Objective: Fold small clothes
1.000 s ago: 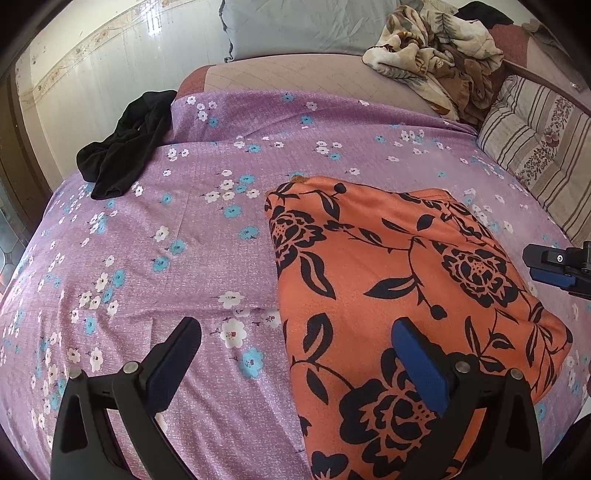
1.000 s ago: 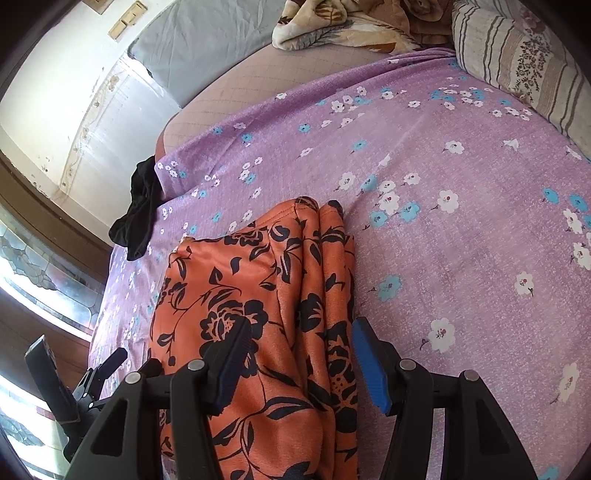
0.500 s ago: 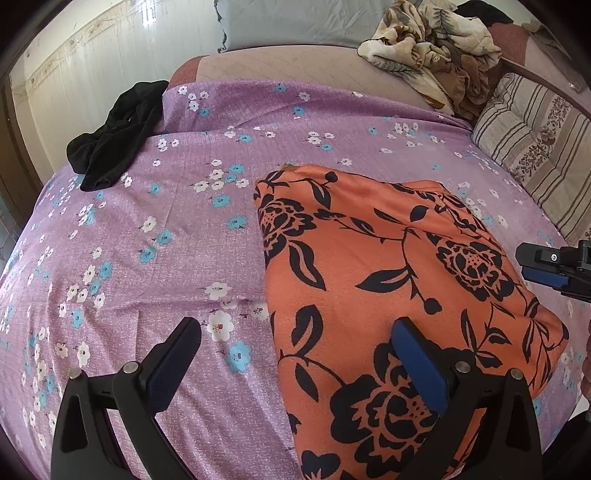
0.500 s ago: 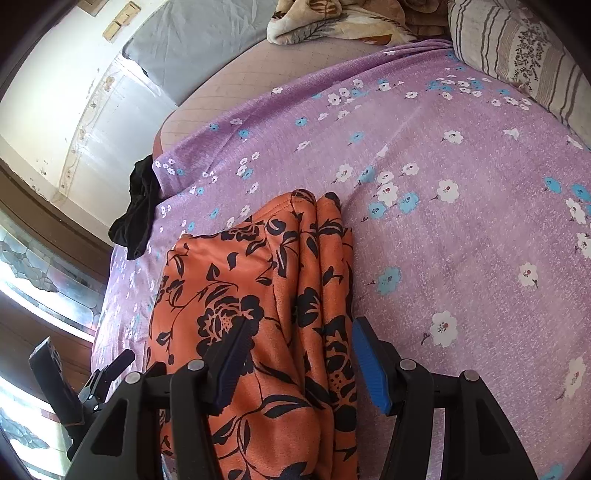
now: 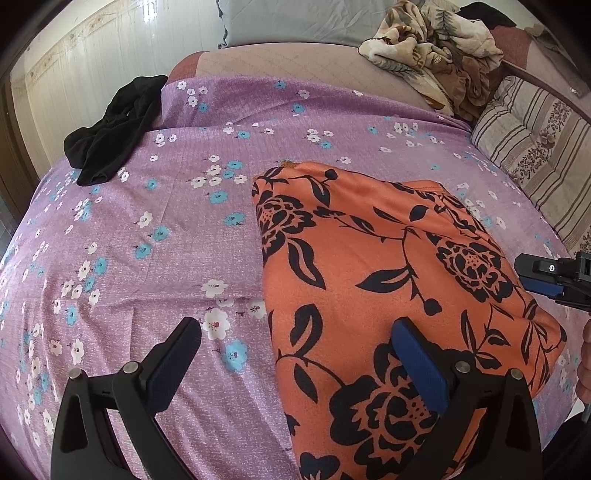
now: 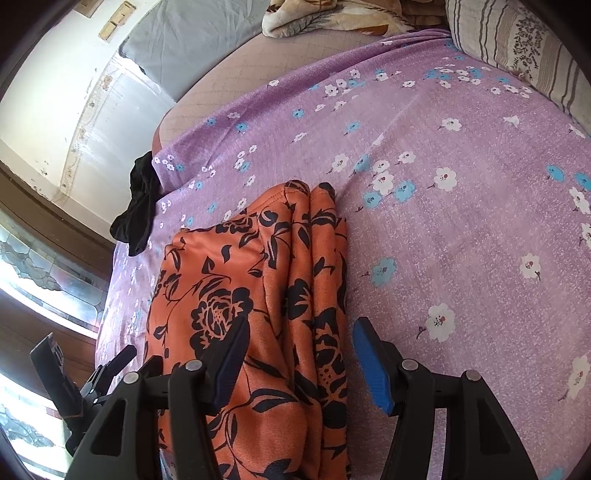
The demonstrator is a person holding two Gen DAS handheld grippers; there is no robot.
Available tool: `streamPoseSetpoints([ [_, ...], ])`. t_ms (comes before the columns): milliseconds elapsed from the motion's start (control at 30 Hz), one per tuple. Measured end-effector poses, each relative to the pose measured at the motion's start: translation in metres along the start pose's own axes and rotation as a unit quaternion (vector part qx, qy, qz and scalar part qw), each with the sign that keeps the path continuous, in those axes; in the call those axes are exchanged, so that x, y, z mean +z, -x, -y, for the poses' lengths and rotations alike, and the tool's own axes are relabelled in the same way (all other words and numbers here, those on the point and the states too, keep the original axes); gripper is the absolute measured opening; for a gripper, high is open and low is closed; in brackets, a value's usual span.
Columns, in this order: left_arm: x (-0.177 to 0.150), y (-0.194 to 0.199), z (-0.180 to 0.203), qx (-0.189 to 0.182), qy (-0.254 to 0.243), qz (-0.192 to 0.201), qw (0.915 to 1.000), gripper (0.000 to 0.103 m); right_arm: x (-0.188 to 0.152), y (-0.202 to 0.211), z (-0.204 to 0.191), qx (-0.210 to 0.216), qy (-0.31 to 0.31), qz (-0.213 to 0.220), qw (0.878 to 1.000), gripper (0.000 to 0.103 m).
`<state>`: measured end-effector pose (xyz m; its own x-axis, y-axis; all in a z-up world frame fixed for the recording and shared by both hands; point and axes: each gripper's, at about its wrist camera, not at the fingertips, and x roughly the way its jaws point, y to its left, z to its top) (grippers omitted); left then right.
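A bed (image 5: 192, 229) fills both views, covered by a purple sheet printed with small white and blue flowers. On its near half lies the task's garment, an orange cloth with a black floral print (image 5: 388, 266), already folded into a thick, roughly rectangular bundle. Its long axis runs away from the cameras, from the near bed edge toward the headboard end.

The left claw (image 5: 295, 365) hovers low over the bundle's near left edge with its fingers spread wide and nothing between them. One finger stands over bare sheet and the other over the orange cloth, so the straight left edge of the bundle runs forward between them.

The right claw (image 6: 299, 354) is also spread and empty. It straddles the bundle's right side, where stacked layers show as lengthwise ridges. Both claws look about equally near the cloth, one on each long side; the near end probably lies just below them, out of view.

Well apart from the bundle, a crumpled black garment (image 5: 110, 133) lies at the far left bed edge. A striped pillow (image 5: 535, 155) sits along the right side, and a rumpled beige floral blanket (image 5: 432, 48) and a grey pillow (image 5: 288, 18) lie at the head. Nothing stands between either claw and the cloth.
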<state>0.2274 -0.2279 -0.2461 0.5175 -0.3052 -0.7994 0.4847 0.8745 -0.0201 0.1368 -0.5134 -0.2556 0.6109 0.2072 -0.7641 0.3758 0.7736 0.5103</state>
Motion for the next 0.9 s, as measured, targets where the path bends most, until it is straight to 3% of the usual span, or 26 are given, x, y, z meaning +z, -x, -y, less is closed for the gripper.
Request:
streamPoseSetpoints([
  [367, 0.002, -0.002, -0.003, -0.025, 0.012, -0.008, 0.9996, 0.102, -0.001, -0.004, 0.008, 0.028, -0.018, -0.017, 0.999, 0.064],
  [700, 0.009, -0.009, -0.017, -0.104, 0.047, -0.039, 0.9927, 0.102, 0.005, -0.008, 0.028, 0.057, -0.06, -0.027, 0.996, 0.067],
  [900, 0.005, -0.023, -0.013, -0.138, 0.054, -0.069, 0.9865, 0.102, 0.003, -0.024, 0.047, 0.111, -0.11, -0.065, 0.985, 0.069],
])
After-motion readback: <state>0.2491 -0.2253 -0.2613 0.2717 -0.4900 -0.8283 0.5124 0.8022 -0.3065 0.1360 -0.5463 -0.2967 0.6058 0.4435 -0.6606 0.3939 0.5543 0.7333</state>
